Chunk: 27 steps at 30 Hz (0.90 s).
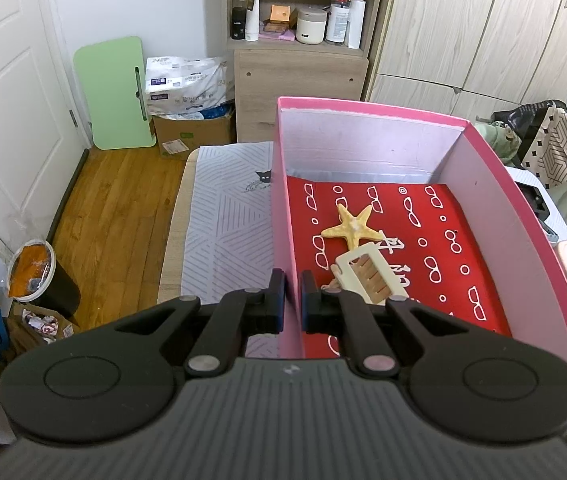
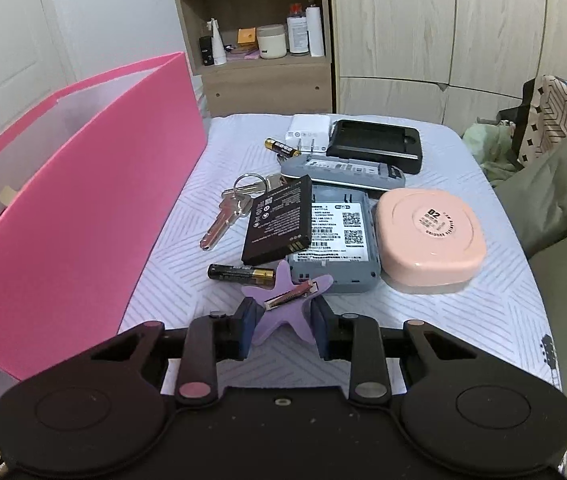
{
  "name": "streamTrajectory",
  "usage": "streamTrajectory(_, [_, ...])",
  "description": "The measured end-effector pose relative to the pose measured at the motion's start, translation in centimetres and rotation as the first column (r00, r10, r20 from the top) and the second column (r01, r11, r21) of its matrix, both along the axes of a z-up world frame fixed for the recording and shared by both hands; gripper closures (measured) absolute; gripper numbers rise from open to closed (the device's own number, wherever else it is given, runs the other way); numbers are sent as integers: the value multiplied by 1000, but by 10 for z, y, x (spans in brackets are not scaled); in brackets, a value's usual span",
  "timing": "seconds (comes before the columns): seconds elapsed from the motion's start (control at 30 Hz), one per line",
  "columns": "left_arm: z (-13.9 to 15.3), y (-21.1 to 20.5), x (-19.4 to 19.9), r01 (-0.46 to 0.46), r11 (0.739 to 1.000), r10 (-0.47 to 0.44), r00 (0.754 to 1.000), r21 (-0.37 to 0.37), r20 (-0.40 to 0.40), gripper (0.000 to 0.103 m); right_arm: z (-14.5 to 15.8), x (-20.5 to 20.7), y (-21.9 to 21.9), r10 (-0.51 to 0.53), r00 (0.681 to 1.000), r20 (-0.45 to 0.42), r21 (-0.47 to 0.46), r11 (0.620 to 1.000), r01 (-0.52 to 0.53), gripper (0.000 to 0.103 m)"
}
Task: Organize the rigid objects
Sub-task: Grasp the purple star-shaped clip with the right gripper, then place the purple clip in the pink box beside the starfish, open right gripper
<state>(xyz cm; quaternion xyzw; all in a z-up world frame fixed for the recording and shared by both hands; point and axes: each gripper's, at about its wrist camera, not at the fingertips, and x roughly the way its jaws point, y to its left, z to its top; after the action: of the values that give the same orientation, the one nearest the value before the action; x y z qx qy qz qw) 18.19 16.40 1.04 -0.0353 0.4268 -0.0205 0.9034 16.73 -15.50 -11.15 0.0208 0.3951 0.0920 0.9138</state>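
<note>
Your left gripper is clamped on the near left wall of the pink box, one finger outside and one inside, so it steadies the box and is not free for picking. Inside the box, on the red patterned lining, a yellow starfish lies toward the far left and a cream comb sits just nearer, overlapping one of its arms.

In the right wrist view the box wall rises on the left, and the loose items are spread on the striped mat to its right. Your right gripper is the nearer hand for all of them. Its jaws stand on either side of the purple star clip, which lies flat at the near edge of the pile, straight ahead of the fingers; the pads look close to the star's arms, but I cannot tell whether they are pressing yet. The metal clip bar runs slantwise, near left to far right.

Crowding it: a battery just beyond to the left, a grey device shell touching its far right arm, with the black battery pack, keys and pink case beyond. Lift straight up before swinging left, as I judge the box wall to be the main obstacle
</note>
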Motion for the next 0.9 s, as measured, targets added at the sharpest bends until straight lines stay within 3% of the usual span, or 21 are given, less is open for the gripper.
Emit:
streamTrajectory(0.1, [0,-1,-1,7,1000,-7,1000,18,8,96,8,-7,-1,0,1000,15,8,1000,0,69])
streamTrajectory(0.27, [-2,-9,-5,19,997,-21,1000,77,22,97,45,-31,14,36,990,136,-100,995,-23,69])
streamTrajectory(0.53, [1,-11,-9,50,992,-53,998,112,25,97,87,-34,37,220,947,232,-80,975,-207,69])
streamTrajectory(0.67, [2,-12,-9,52,992,-55,998,114,26,97,107,-25,64,340,900,274,-162,938,-306,69])
streamTrajectory(0.8, [1,-13,-11,41,993,-45,998,109,38,97,115,0,93,451,858,247,-145,893,-427,69])
streamTrajectory(0.9, [0,-12,-14,37,994,-42,998,104,48,97,106,23,123,506,841,193,-198,859,-472,69])
